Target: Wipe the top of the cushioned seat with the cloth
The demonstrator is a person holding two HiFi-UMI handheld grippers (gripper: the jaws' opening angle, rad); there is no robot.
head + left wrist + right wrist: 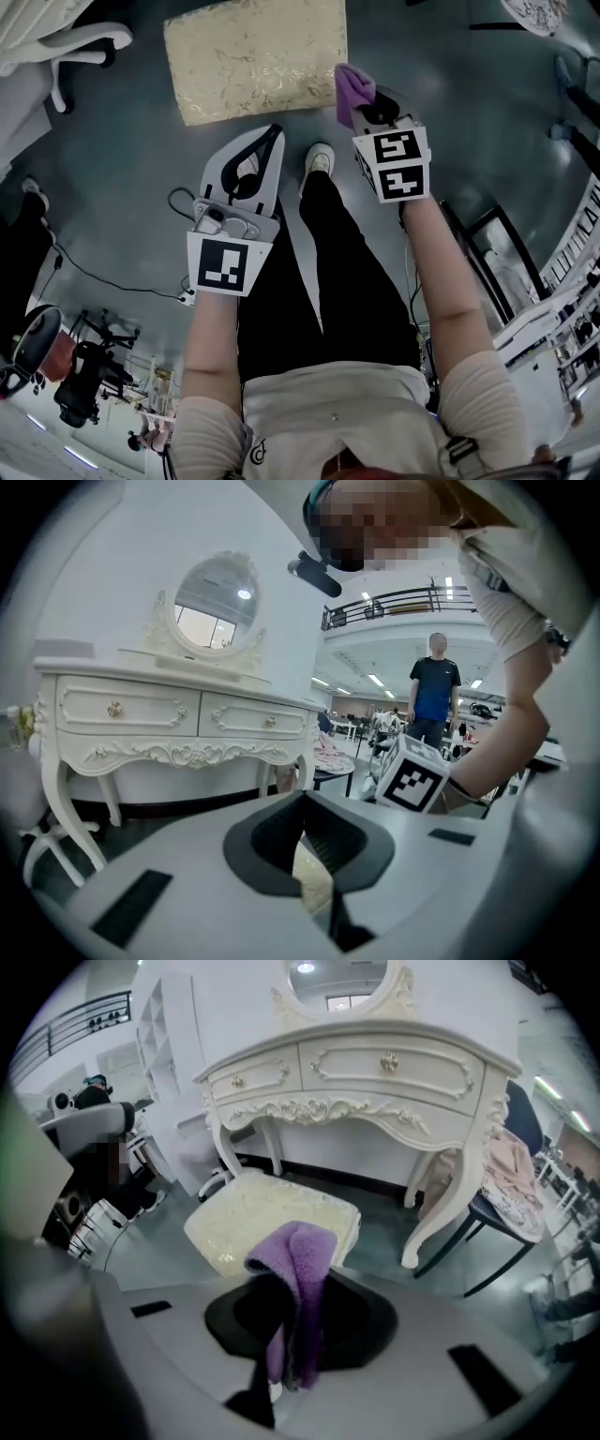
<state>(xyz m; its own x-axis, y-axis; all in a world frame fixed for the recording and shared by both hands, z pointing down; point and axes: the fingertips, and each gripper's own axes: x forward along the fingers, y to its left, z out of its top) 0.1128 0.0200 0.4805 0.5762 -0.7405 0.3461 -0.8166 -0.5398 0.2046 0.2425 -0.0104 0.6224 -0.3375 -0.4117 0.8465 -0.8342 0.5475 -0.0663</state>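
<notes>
The cushioned seat (255, 58) is a cream, gold-patterned square on the grey floor ahead of me; in the right gripper view the seat (248, 1213) lies just past the jaws. My right gripper (364, 105) is shut on a purple cloth (352, 89), which hangs at the seat's right edge, slightly above it. The cloth (300, 1269) drapes over that gripper (289, 1290) and hides the jaw tips. My left gripper (274, 136) is held lower and nearer me, off the seat, its jaws (303, 803) meeting at the tips with nothing between them.
A white carved dressing table (375, 1072) with an oval mirror stands behind the seat. A dark chair (511, 1194) with pink fabric over it is to its right. A person in a blue shirt (434, 691) stands far off. Cables (103, 277) and an office chair (89, 380) lie at my left.
</notes>
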